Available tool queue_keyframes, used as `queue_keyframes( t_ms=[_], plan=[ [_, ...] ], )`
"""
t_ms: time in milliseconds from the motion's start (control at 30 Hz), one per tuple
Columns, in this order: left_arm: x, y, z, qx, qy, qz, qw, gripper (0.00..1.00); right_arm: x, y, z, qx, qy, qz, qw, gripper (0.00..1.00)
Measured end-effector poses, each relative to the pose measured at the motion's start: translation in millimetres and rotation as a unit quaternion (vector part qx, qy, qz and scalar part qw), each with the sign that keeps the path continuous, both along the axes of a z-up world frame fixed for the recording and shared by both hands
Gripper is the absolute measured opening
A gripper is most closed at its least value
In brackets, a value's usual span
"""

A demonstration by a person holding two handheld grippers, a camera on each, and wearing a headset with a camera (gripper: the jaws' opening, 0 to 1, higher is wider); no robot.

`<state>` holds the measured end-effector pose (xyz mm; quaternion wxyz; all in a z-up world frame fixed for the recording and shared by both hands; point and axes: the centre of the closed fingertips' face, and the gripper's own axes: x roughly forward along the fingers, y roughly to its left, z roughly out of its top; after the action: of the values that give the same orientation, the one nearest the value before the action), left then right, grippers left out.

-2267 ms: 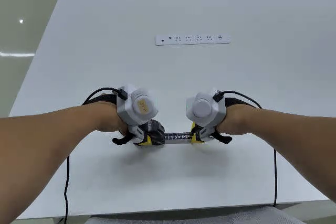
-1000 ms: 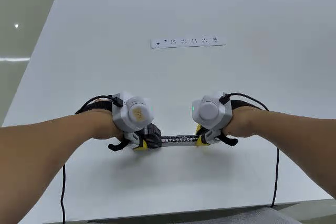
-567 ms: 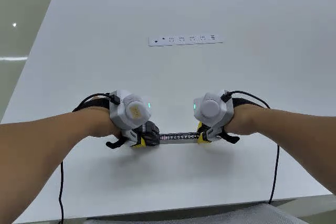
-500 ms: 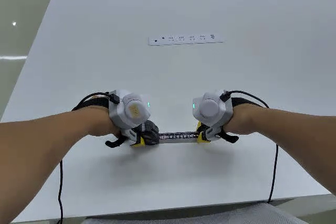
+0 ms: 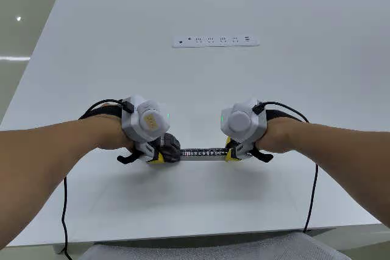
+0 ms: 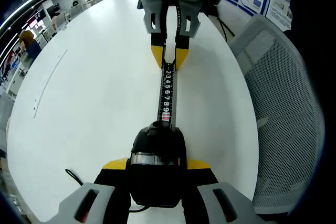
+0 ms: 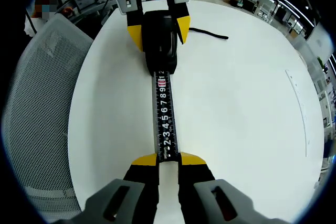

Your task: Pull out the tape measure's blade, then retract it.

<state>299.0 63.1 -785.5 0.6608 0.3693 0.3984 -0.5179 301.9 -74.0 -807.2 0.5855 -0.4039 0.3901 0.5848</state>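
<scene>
Near the white bench (image 5: 201,89) edge, with left gripper (image 6: 157,163) clamped on the black tape measure case (image 6: 157,148) and right gripper (image 7: 168,158) pinching the numbered steel blade (image 7: 165,114), pull straight, level, jaws firm.

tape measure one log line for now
left hand-held gripper: shut on tape measure | right hand-held gripper: shut on blade | blade: partly out

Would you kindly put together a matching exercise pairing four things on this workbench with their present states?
Things:
1. left hand-held gripper
2. right hand-held gripper
3. blade
4. power strip

States:
A. lies alone farther up the table
B. shut on the blade's tip
C. pulled out, numbers facing up
D. shut on the black case

Pairs: 1-D, 2-B, 3-C, 4-A.
</scene>
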Motion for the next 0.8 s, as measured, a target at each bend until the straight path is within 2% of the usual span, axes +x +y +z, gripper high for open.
queue_keyframes(
  t_ms=[800],
  plan=[
    [0.9, 1.4, 0.0, 0.001, 0.004, 0.005, 1.0, 0.34, 1.2, -11.5, 0.6, -0.004, -0.001, 0.001, 1.0, 0.12]
  ],
)
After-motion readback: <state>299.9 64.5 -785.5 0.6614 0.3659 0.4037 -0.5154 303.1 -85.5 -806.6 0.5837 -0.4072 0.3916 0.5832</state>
